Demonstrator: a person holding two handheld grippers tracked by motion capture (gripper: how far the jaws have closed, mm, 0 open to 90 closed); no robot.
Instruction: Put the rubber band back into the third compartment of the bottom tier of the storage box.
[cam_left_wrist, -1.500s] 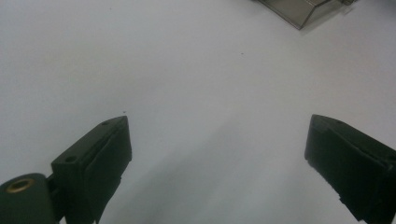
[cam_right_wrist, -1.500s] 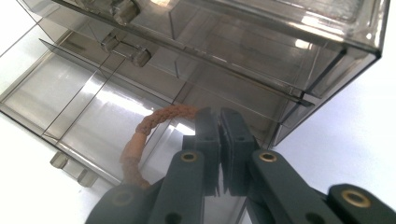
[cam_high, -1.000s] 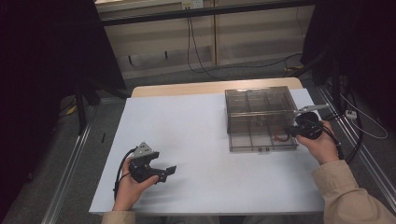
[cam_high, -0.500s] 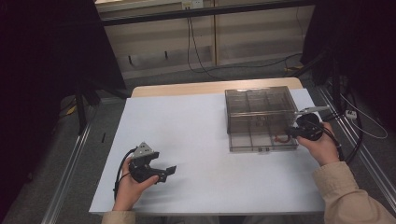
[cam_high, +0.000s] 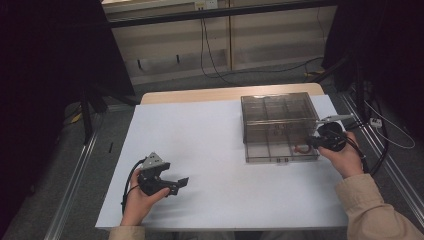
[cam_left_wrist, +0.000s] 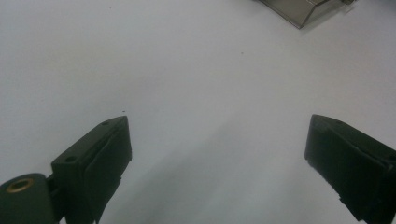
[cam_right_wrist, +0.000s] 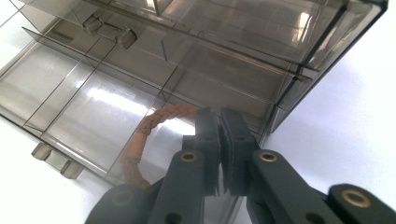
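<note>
one smoky clear compartment box sits on the white table toward its far right, its long axis running away from the person, with its two small latch tabs on the near short edge. one brown braided loop lies inside the box, in the compartment at its near right corner; in the high view it shows as a small reddish curve just beside the right gripper's tips. in the right gripper view the loop arcs from the lower left up and across to the tips, its long axis roughly along the box's near wall, and its far end disappears behind the jaws. two grippers are in use, one per hand. the right gripper reaches over the near right corner of the box with its jaws pressed together; the braid meets them at the tips, but whether it is pinched between them or just passes behind cannot be told. the left gripper hovers low near the table's near left, well apart from the box, pointing right, its jaws spread wide with nothing between them; a corner of the box shows at the top of its own view.
</note>
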